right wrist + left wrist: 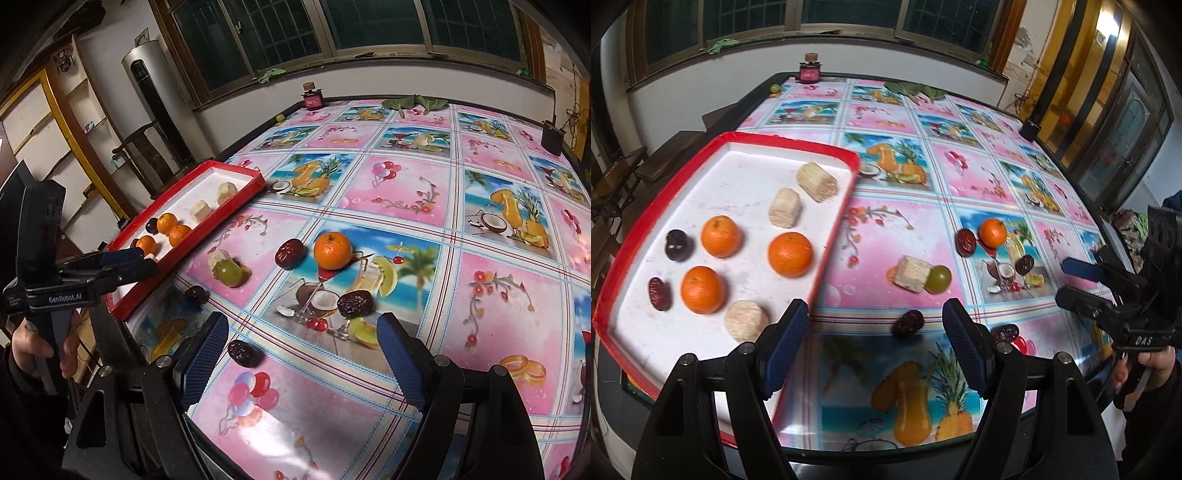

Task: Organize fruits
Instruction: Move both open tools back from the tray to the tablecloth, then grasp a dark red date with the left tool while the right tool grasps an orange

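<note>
Two grippers, left [875,332] and right [303,347], hovering over patterned surface [406,192], jaws apart, holding nothing. Three oranges [721,236] sitting in red tray [790,142]; fourth orange [332,250] lying loose among dates [355,303].

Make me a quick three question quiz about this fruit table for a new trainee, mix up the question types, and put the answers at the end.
1. How many oranges lie in the red tray?
2. True or false: the green grape touches a cut cane piece on the tablecloth.
3. Multiple choice: the left tongs are A) shut on a date, B) open and empty, C) shut on an orange.

Key:
1. Three
2. True
3. B
</note>
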Available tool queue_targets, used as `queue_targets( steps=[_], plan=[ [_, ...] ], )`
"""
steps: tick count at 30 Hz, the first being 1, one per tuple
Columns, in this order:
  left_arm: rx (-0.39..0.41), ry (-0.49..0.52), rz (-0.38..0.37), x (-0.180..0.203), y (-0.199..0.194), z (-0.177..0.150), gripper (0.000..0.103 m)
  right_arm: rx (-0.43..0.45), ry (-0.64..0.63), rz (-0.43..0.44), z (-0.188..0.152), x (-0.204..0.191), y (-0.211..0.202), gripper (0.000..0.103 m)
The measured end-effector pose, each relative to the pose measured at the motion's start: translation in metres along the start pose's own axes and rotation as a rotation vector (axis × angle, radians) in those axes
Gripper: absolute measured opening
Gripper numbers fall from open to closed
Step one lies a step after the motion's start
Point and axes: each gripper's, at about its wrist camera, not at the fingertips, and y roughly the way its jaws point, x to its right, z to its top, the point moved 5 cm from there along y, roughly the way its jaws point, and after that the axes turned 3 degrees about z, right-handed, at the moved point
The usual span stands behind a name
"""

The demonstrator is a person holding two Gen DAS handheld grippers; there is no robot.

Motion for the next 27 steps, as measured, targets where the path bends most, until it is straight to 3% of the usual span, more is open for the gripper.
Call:
queue_targets(
  steps=[3,10,22,27],
  plan=[
    [-0.008,0.013,0.003,0.004,0.003,-0.003,0.075,-0.001,0.0,-0.006,0.002,0.003,0.005,0.082],
    [-0.022,0.023,-0.007,0.012,0.006,-0.012,0.075,-0.031,-0.05,-0.04,0.025,0.008,0.033,0.064],
    [-0.055,0.021,-0.013,0.025,0.023,-0.025,0.074,-0.067,-0.093,-0.11,0.045,0.014,0.076,0.055],
    [-0.054,0.016,-0.017,0.029,0.032,-0.023,0.053,-0.078,-0.082,-0.117,0.044,0.017,0.083,0.051]
  ],
)
